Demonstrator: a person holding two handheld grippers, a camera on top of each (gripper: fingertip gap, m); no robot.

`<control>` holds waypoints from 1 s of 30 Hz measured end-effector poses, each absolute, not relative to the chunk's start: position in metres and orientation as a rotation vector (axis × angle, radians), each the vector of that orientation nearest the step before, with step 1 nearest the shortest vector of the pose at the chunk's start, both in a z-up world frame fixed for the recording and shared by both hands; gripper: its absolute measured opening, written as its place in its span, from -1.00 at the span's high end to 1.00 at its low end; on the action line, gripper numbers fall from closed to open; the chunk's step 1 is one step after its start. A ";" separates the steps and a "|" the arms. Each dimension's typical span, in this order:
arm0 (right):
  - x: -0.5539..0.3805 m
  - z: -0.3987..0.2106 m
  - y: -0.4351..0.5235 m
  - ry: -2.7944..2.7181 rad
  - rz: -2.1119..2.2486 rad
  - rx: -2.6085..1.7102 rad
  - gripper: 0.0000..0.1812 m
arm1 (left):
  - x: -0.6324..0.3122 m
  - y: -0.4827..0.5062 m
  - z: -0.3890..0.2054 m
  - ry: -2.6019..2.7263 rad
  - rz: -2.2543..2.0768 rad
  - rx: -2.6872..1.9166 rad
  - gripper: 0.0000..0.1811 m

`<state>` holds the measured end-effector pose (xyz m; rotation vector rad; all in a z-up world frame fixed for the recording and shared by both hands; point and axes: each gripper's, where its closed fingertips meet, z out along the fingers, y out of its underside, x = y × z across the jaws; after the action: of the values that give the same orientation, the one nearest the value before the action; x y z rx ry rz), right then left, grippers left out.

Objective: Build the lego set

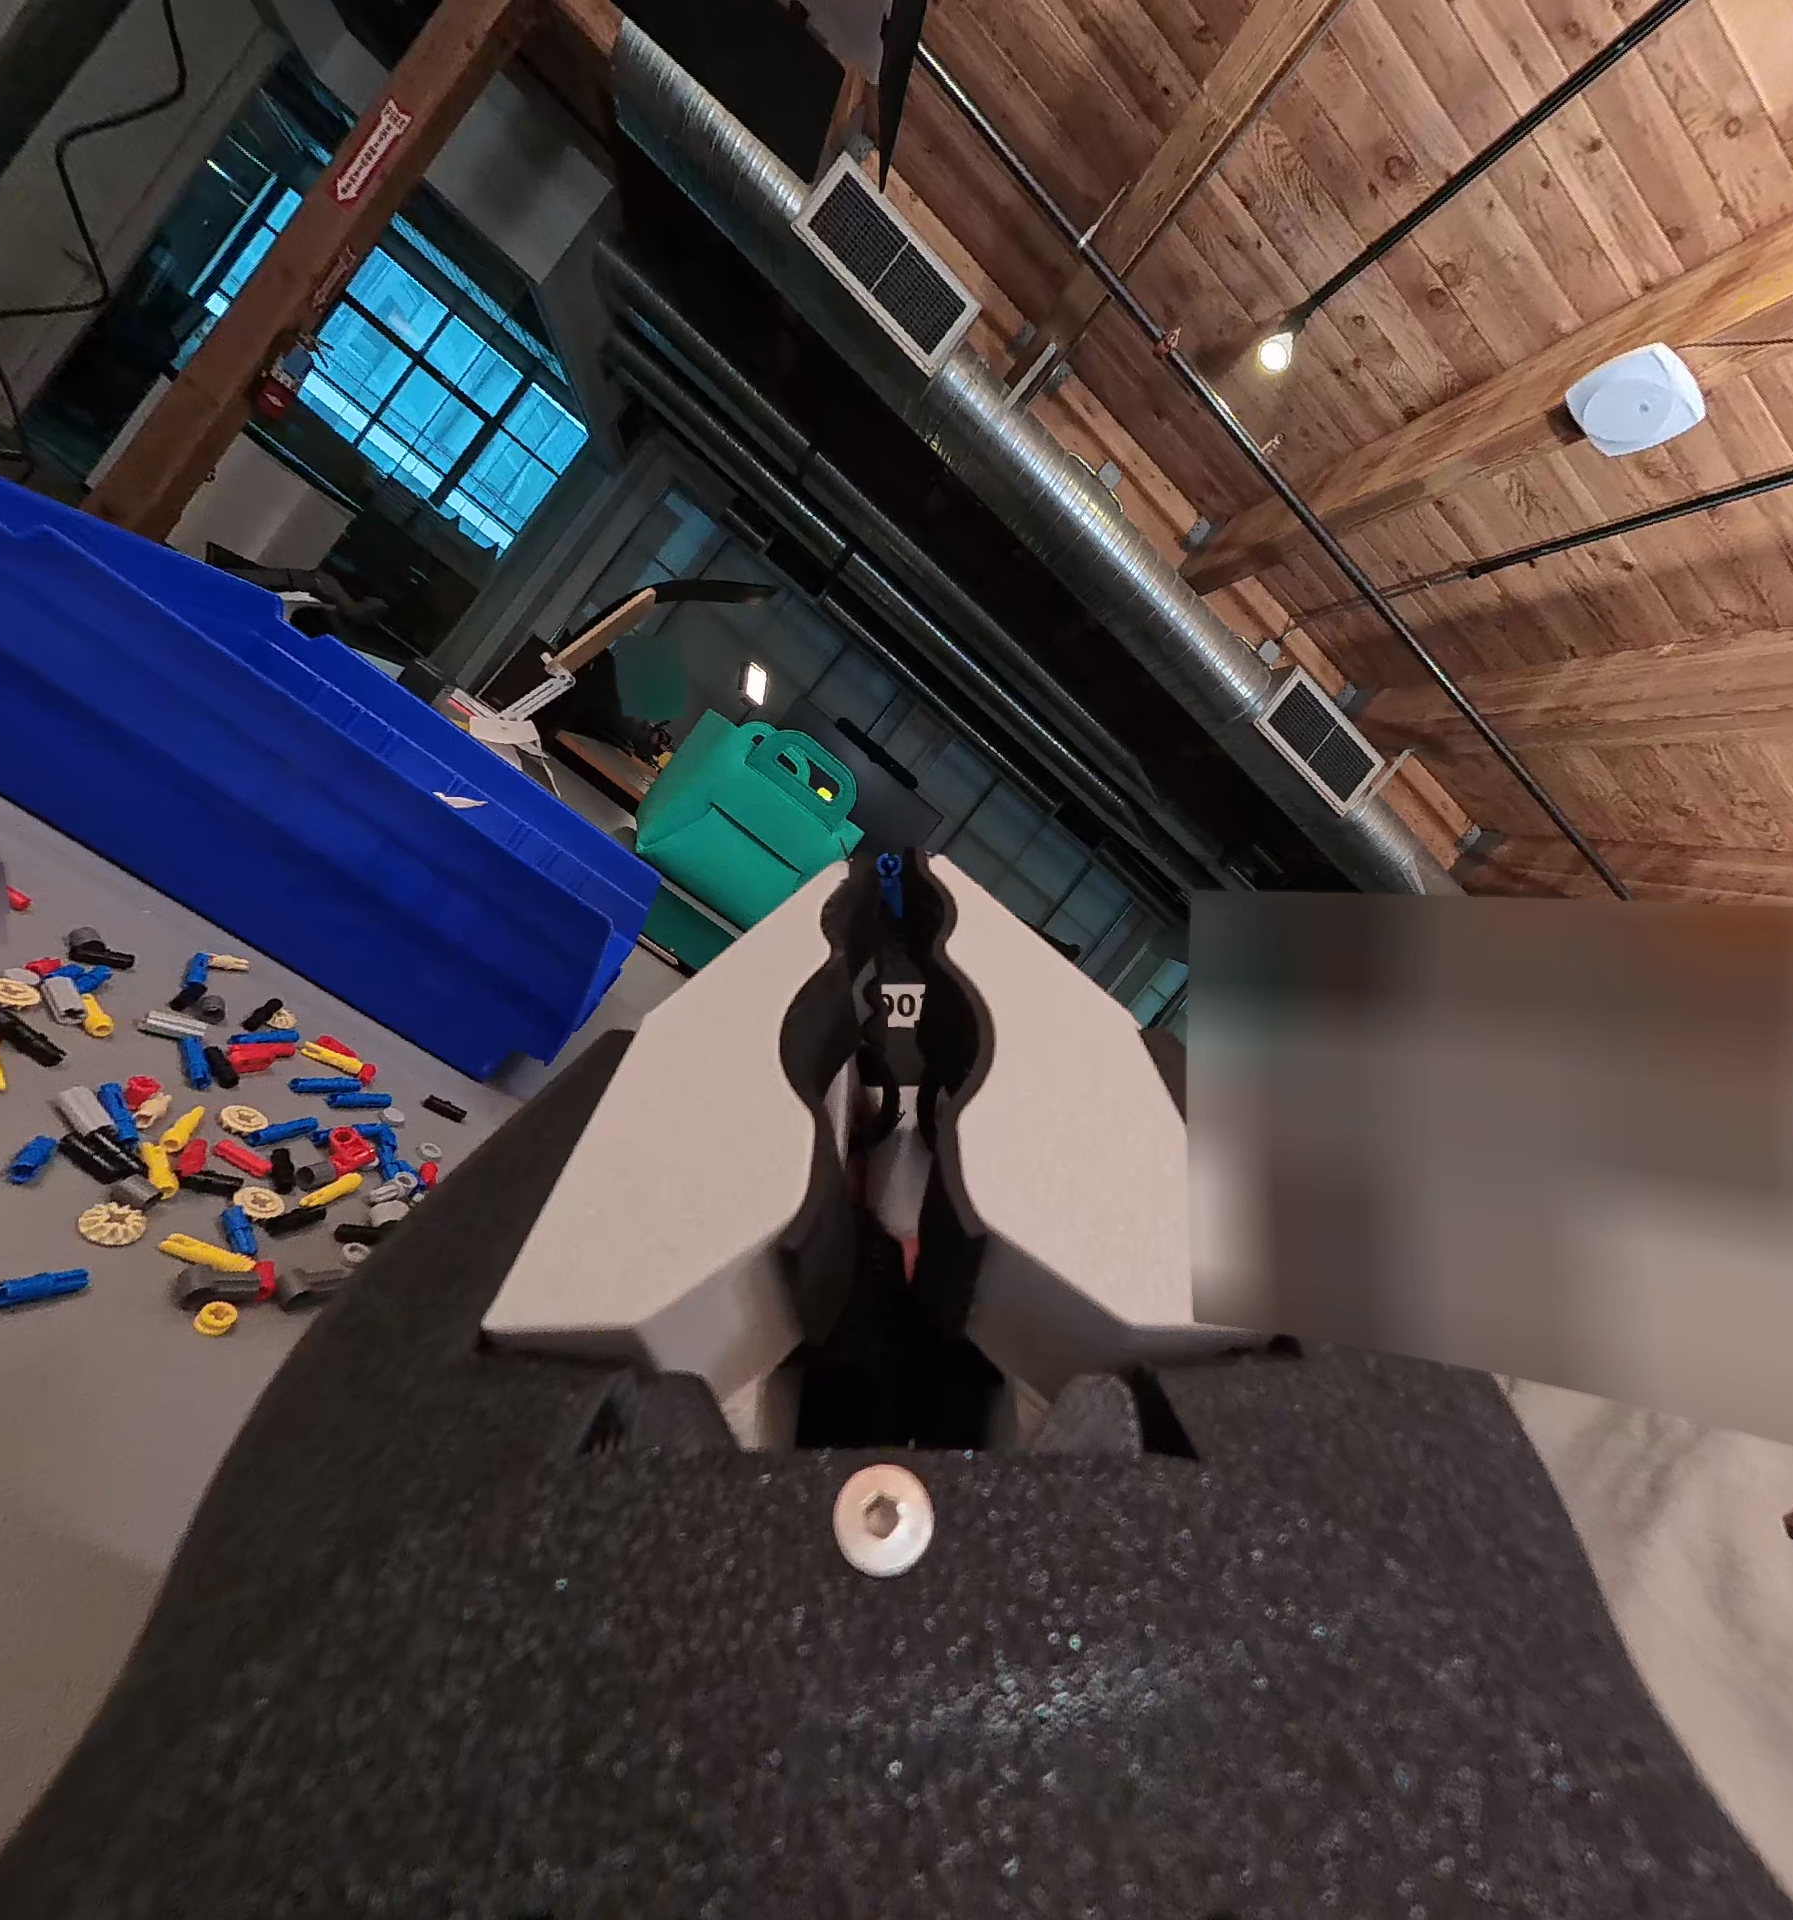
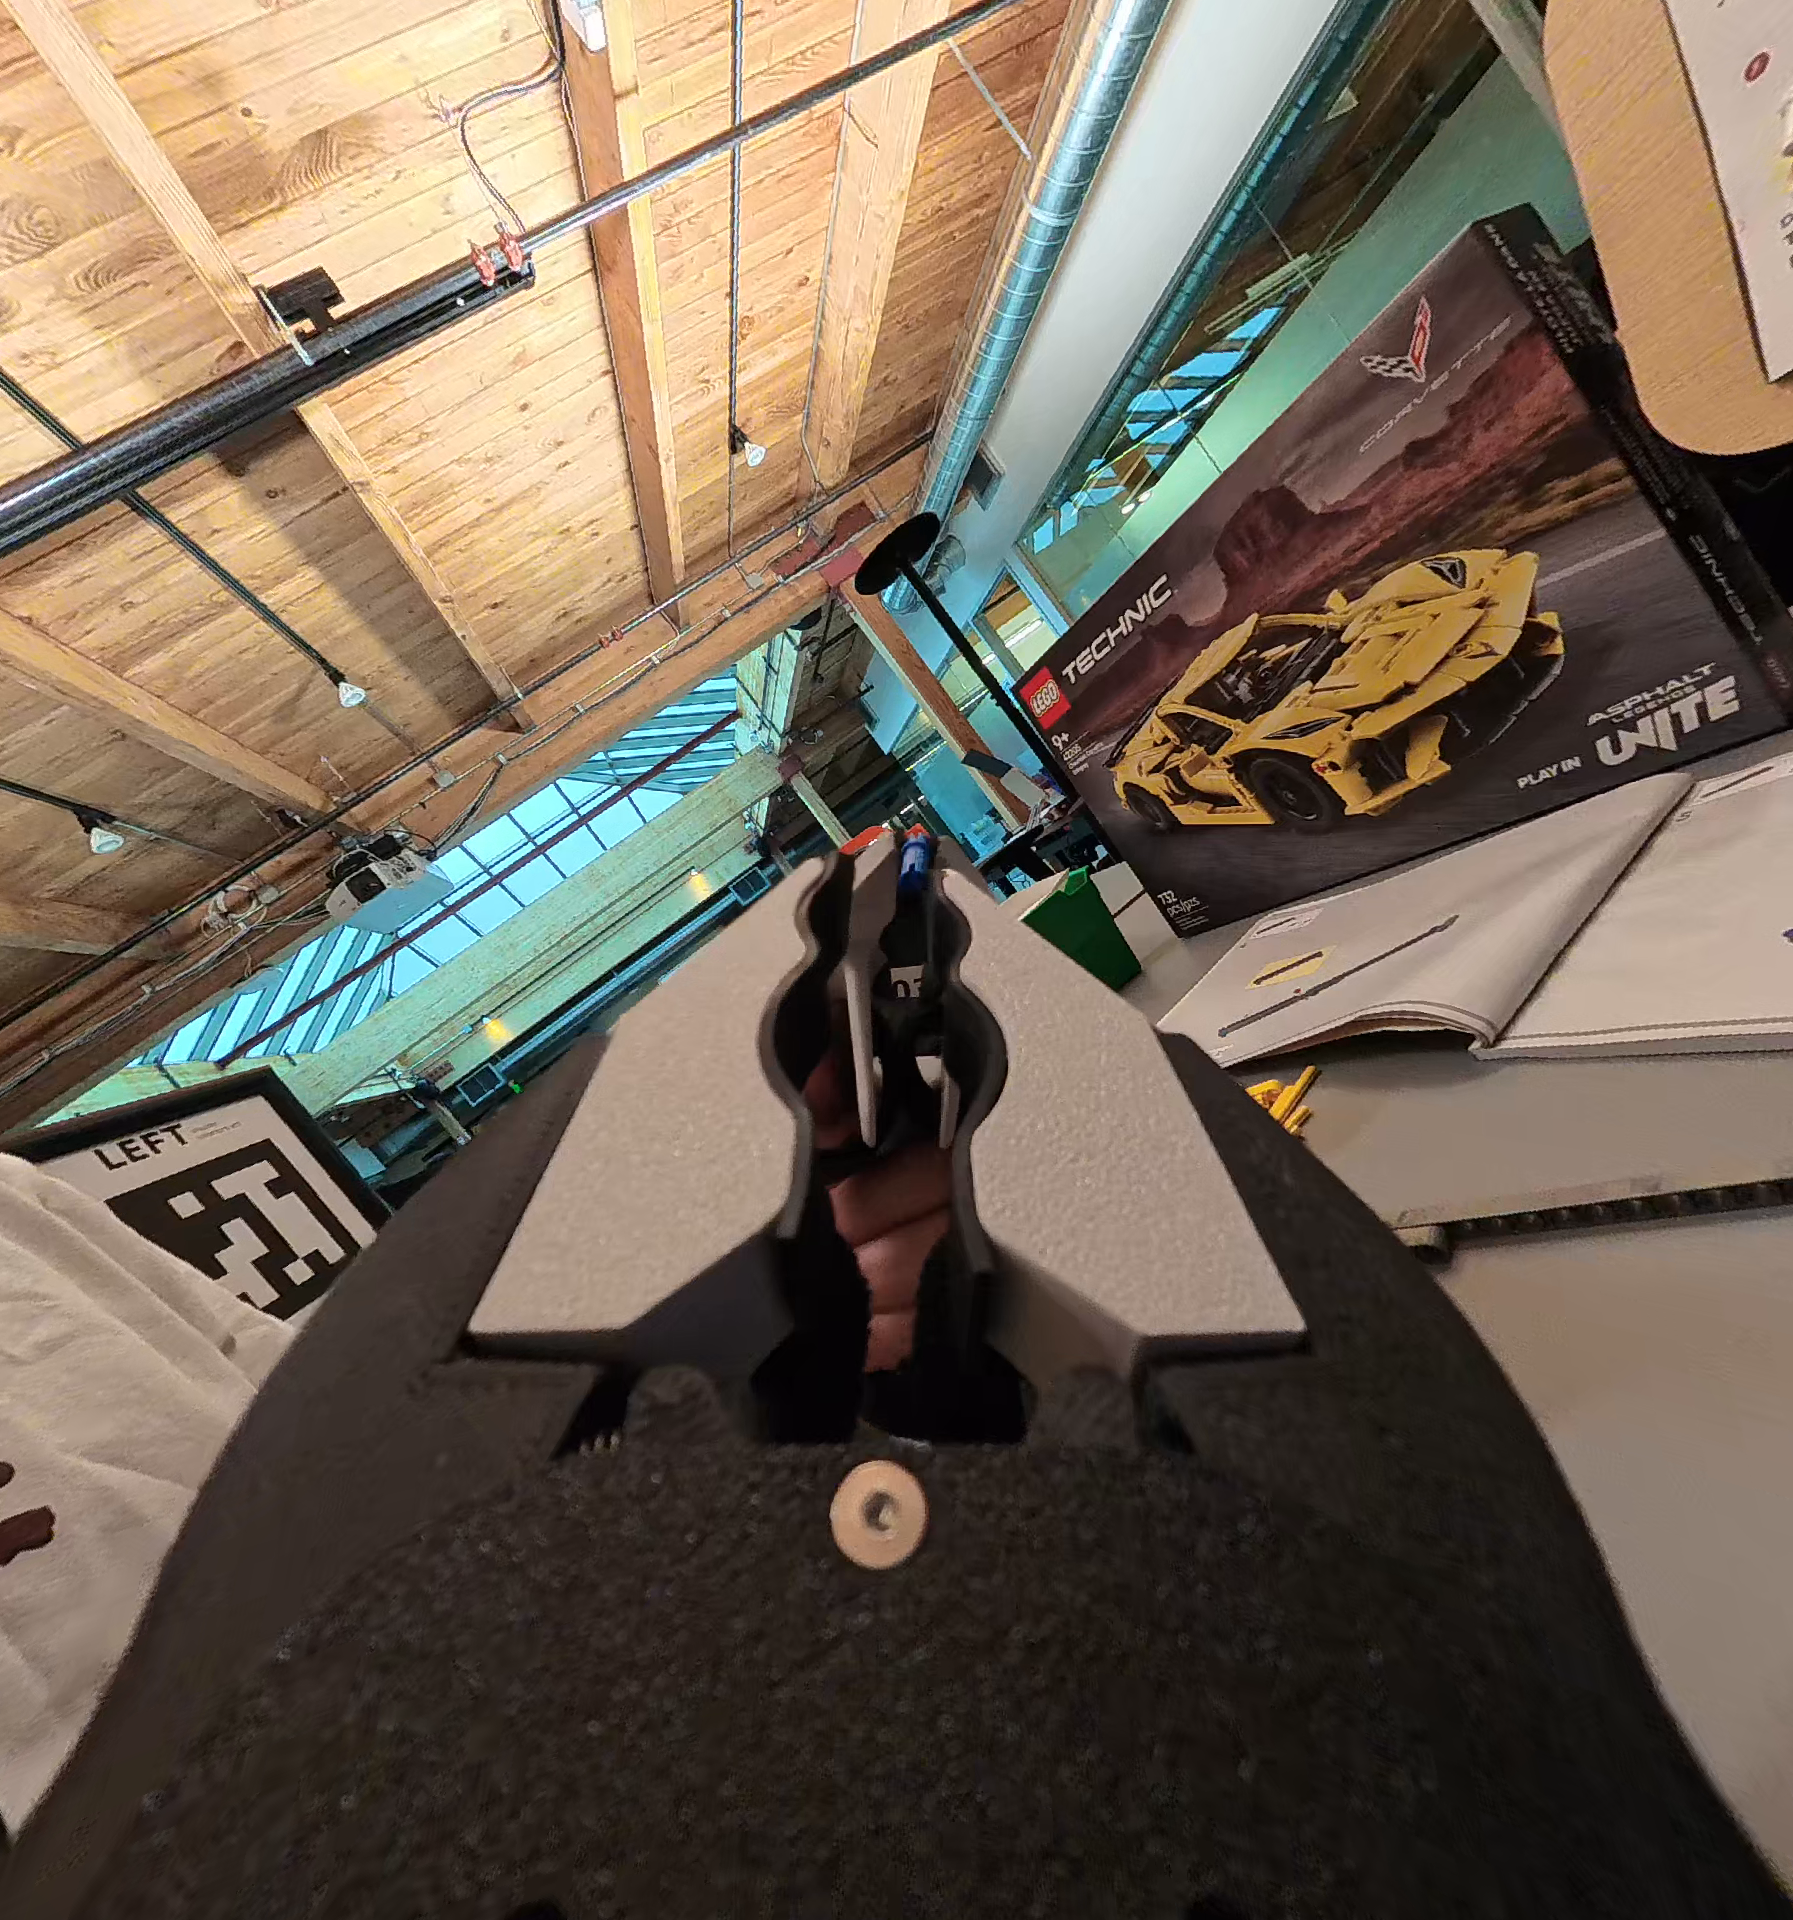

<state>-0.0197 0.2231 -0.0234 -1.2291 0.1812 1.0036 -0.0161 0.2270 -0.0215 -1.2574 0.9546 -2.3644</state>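
Note:
Both grippers are raised off the table and tilted up toward the ceiling. My left gripper (image 1: 892,873) is shut on a small blue pin (image 1: 890,885) that sticks out at its fingertips. My right gripper (image 2: 890,871) is shut on a thin grey beam (image 2: 868,977) seen edge-on between its fingers. A blue pin (image 2: 914,857) and an orange bit (image 2: 861,837) show at the beam's far end. I cannot tell whether that pin sits in the beam. Loose pins, gears and connectors (image 1: 175,1112) lie on the grey table at the left.
A blue bin (image 1: 279,831) stands behind the loose pieces, with a green bag (image 1: 746,821) beyond it. The set's box (image 2: 1391,644), an open instruction booklet (image 2: 1494,956), a long grey beam (image 2: 1619,1210), yellow pieces (image 2: 1281,1101) and a green box (image 2: 1084,925) are at the right. A person's white sleeve (image 2: 71,1351) is at the lower left. Only a small space, under 4 cm, lies between the two pairs of fingers.

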 end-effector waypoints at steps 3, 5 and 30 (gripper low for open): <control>-0.020 -0.023 0.224 0.188 1.003 -1.223 0.92 | -0.017 0.227 -0.021 0.963 -2.350 -1.249 0.98; -0.019 -0.023 0.224 0.193 0.997 -1.215 0.95 | -0.018 0.225 -0.021 0.982 -2.336 -1.239 0.98; -0.027 -0.022 0.224 0.146 0.983 -1.254 0.97 | -0.026 0.220 -0.021 1.015 -2.339 -1.217 0.98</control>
<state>-0.0267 0.2240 -0.0217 -1.2542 0.1465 0.9835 -0.0257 0.2197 -0.0205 -1.2173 1.0152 -2.3387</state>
